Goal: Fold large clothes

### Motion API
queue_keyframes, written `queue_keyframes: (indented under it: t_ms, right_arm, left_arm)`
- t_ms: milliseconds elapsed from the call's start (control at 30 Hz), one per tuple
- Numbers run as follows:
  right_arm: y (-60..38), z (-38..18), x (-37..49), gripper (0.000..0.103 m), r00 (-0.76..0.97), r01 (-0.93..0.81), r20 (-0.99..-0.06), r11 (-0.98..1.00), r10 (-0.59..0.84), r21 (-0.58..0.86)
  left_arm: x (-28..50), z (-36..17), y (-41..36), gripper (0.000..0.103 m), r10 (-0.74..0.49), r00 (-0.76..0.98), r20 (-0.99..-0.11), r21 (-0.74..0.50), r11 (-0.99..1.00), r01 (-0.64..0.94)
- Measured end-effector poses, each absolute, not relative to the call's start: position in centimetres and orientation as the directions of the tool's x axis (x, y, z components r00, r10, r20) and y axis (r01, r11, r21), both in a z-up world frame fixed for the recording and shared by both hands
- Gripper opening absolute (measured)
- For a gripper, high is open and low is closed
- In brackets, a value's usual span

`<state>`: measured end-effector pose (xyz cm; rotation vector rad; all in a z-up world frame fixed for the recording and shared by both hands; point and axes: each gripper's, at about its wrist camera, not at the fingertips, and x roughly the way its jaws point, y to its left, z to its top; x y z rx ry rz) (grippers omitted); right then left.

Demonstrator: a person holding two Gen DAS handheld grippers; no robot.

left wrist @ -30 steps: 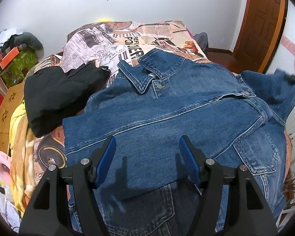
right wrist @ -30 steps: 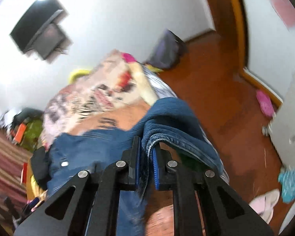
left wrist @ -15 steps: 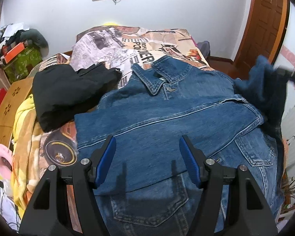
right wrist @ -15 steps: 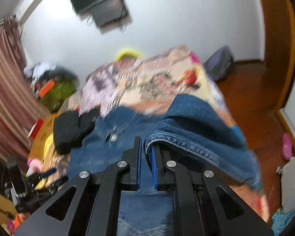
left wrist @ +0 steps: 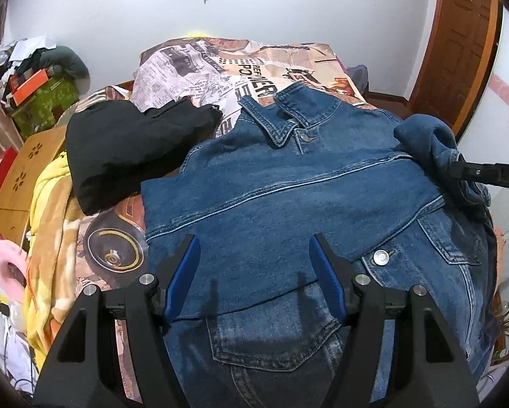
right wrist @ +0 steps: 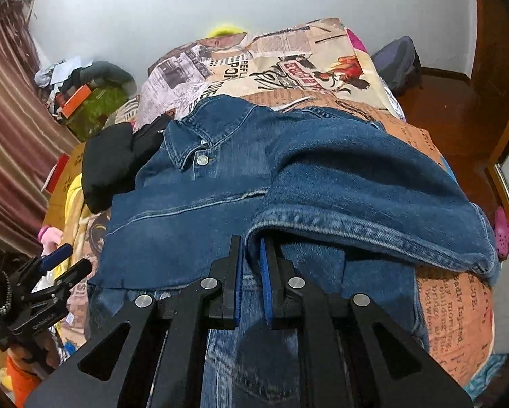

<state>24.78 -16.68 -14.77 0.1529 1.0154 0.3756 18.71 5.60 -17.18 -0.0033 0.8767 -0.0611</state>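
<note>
On top of the bed (left wrist: 288, 57), over its newspaper-print cover, the denim jacket (left wrist: 281, 197) lies spread with the collar (left wrist: 275, 125) toward twelve o'clock and the hem toward the cameras. It lies over a pair of jeans (left wrist: 271, 350), whose back pocket shows at six o'clock in the left view.

The right gripper (right wrist: 251, 255) is clenched on the hem edge of the right sleeve (right wrist: 356, 183); the cuff seam sits pinched between the blue pads. I judge that it holds this edge in order to bring the sleeve across the chest, because the sleeve now drapes from three o'clock toward the middle of the jacket. In the left view the same sleeve (left wrist: 427, 142) is bunched at three o'clock, not yet flat.

The left gripper (left wrist: 254, 272) hangs released above the lower body of the jacket, with nothing between its jaws. Probably it waits there to press or smooth the cloth.

At ten o'clock a black garment (left wrist: 128, 149) lies just beside the left shoulder of the jacket. Further to nine o'clock, a yellow blanket (left wrist: 47, 204) hangs at the bed edge. The black garment may disturb a fold on that side. The jeans below could move with the jacket.
</note>
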Motion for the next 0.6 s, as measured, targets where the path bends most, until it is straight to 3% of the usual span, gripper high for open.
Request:
queue_keyframes:
  t_ms: [167,233,467,600]
  right_arm:
    - [-17.9,-13.2,23.9,0.024,0.470,-0.239,-0.783,0.912,0.408,0.332]
    - [-18.3,-12.6,23.3,0.035,0.498,-0.233,-0.768,0.915,0.402,0.328]
    - [-21.8,-10.3,21.8,0.039,0.612,-0.161,-0.715,0.939,0.337,0.305]
    - [-24.4,-10.1,21.7,0.050,0.662,-0.064,-0.692,0.941,0.290,0.332]
  left_arm:
    - [18.9,-16.4,4.6,0.065,-0.068,0.652,-0.755,-0.026,0.997,0.074]
    - [19.1,-16.0,4.2,0.065,-0.072,0.659,-0.748,-0.024,0.996,0.081]
    - [19.7,-15.0,2.6,0.065,-0.079,0.676,-0.733,-0.012,0.994,0.104]
    - [20.2,-14.9,1.7,0.065,-0.085,0.675,-0.733,-0.010,0.993,0.115]
